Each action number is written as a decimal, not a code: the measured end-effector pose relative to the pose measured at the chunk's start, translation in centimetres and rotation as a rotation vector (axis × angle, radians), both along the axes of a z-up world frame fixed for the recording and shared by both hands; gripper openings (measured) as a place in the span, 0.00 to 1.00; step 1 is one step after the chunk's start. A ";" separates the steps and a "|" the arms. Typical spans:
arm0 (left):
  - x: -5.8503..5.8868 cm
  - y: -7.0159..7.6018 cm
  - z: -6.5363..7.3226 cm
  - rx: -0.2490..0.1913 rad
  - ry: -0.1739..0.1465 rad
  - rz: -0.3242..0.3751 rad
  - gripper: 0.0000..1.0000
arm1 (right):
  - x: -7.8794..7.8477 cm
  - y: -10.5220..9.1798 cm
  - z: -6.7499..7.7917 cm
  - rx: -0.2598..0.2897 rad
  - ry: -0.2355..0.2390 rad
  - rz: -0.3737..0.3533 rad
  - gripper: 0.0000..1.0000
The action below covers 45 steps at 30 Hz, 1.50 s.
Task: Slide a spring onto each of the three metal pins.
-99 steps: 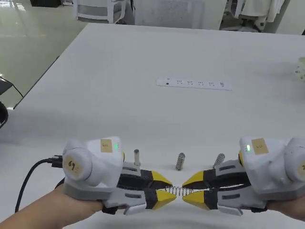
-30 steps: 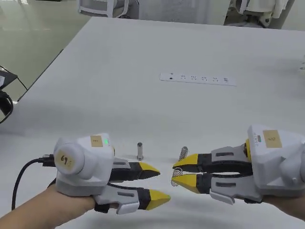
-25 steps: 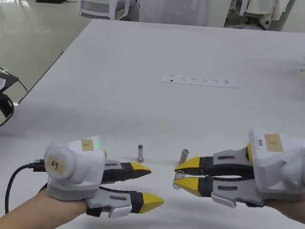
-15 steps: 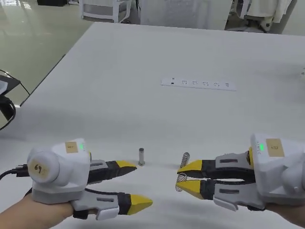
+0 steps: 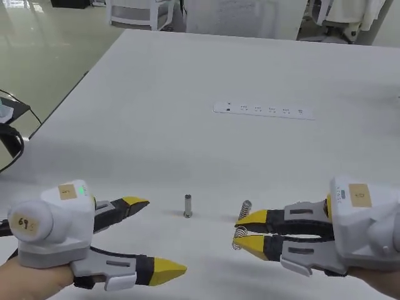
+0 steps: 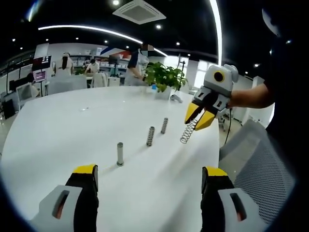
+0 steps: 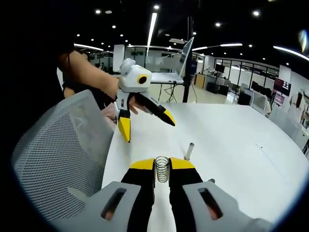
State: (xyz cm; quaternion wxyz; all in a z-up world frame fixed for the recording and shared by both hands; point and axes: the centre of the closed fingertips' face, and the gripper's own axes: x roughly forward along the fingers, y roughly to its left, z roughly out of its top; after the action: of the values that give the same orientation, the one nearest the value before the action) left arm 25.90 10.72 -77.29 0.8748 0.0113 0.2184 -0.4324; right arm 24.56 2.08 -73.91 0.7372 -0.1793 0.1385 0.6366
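Head view: right gripper (image 5: 241, 232) clamps one spring (image 5: 236, 240) near the bare pin (image 5: 187, 205); left gripper (image 5: 159, 235) gapes empty. Left gripper view counts three pins, the nearer sprung pin (image 6: 150, 136) and farther sprung pin (image 6: 164, 125) included.

Both grippers share one build: a rounded white housing, grey slotted arms, and black jaws capped with yellow wedge tips. The left gripper (image 5: 160, 235), at seven o'clock in the head view, bears a tan sticker (image 5: 65, 192) beside a green light (image 5: 80, 189), and its round end cap (image 5: 28, 223) is marked "69". The right gripper (image 5: 240, 231), at four o'clock, carries a tan label (image 5: 359, 195). In the left gripper view a thin dark cable (image 6: 229, 131) hangs from it at three o'clock, beside the person's dark top (image 6: 285, 72).
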 end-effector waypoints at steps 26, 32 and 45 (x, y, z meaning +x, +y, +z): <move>0.1 2.5 -0.4 -0.012 0.000 0.097 0.98 | 2.4 3.6 -0.2 0.005 -0.004 0.001 0.08; -0.1 2.8 -0.7 -0.011 0.006 0.101 0.98 | 3.8 4.8 0.1 0.004 -0.016 -0.009 0.08; -0.4 2.6 -0.9 -0.013 0.018 0.105 0.98 | 6.8 6.3 0.5 0.049 0.026 -0.087 0.08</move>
State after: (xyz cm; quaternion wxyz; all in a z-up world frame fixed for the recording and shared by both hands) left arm 25.52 13.29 -78.16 0.8942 -0.0097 0.2238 -0.3875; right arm 31.33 8.41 -73.41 0.7666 -0.1465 0.1400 0.6093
